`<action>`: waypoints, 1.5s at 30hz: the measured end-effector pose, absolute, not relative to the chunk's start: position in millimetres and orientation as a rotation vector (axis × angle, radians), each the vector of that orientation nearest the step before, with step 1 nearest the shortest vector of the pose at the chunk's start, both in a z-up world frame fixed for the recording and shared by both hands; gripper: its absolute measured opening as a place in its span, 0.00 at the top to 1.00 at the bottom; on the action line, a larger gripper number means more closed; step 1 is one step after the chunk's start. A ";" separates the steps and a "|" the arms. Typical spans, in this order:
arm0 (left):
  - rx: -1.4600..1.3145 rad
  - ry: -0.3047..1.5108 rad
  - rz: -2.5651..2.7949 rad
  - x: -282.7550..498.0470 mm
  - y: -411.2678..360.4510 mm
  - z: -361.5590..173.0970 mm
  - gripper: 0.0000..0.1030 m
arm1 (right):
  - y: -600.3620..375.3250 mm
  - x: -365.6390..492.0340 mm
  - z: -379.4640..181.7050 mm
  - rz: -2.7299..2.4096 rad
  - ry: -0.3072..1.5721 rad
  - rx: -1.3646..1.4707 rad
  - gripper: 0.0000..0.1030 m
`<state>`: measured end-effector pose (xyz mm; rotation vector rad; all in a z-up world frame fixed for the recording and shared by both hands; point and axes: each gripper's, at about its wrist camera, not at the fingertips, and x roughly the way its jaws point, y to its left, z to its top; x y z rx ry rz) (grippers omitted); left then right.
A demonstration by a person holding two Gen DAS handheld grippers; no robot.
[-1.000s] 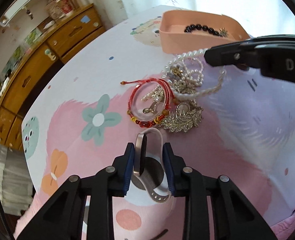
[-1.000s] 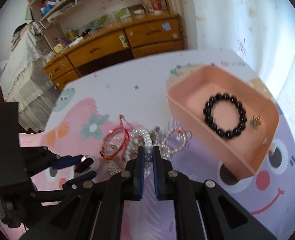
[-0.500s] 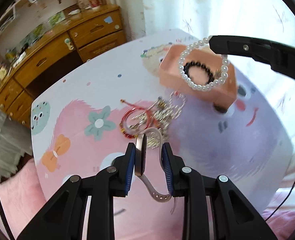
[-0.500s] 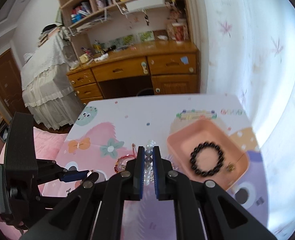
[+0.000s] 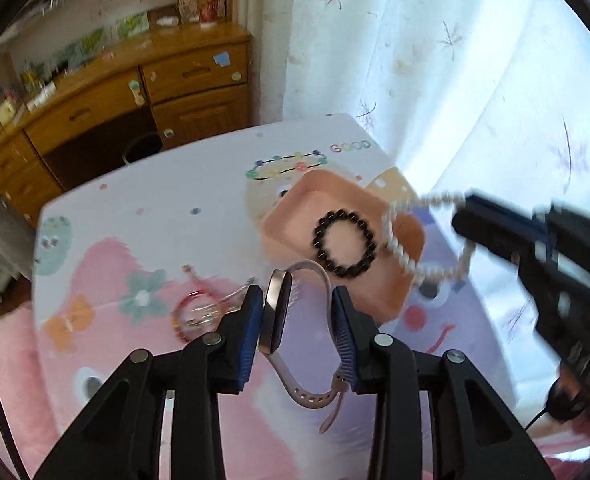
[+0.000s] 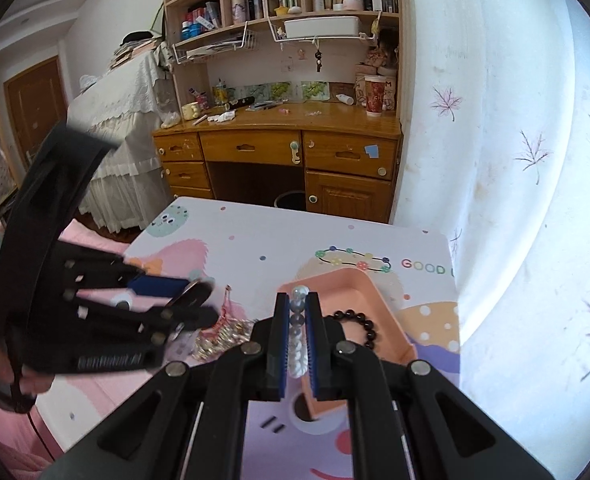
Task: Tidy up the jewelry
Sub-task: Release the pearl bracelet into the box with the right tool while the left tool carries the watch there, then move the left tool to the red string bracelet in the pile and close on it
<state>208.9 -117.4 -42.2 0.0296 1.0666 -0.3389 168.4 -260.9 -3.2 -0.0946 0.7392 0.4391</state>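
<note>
Above the bench (image 5: 223,200), the left tool (image 5: 297,320) is clamped on a wristwatch (image 5: 277,312) while the right tool (image 6: 295,336) pinches a pearl bracelet (image 5: 427,240) hanging over the pink tray (image 5: 291,216) that holds a black bead bracelet (image 5: 345,248).

Pearl bracelet (image 5: 427,240) hung in a loop above the tray's edge. Pink tray (image 5: 295,216) held a black bead bracelet (image 5: 345,246), lying flat. Watch (image 5: 277,312) with pale strap stood edgewise, lifted. Red bracelet (image 5: 193,316) lay on the table with gold pieces (image 6: 219,340).
</note>
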 end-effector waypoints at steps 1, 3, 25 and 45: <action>0.014 1.066 -0.340 213.8 -121.7 -42.7 0.67 | -265.7 169.8 -4.2 0.443 0.741 -0.101 0.93; 0.003 1.058 -0.340 224.5 -132.7 -42.6 0.67 | -272.7 171.8 -6.2 0.451 0.743 -0.110 0.93; -0.053 1.025 -0.285 288.7 -168.6 -44.4 0.29 | -303.0 194.9 -30.5 0.468 0.796 -0.055 0.69; -0.079 1.147 -0.136 235.7 -51.9 -80.8 0.25 | -292.1 205.0 -58.2 0.361 1.025 0.340 0.55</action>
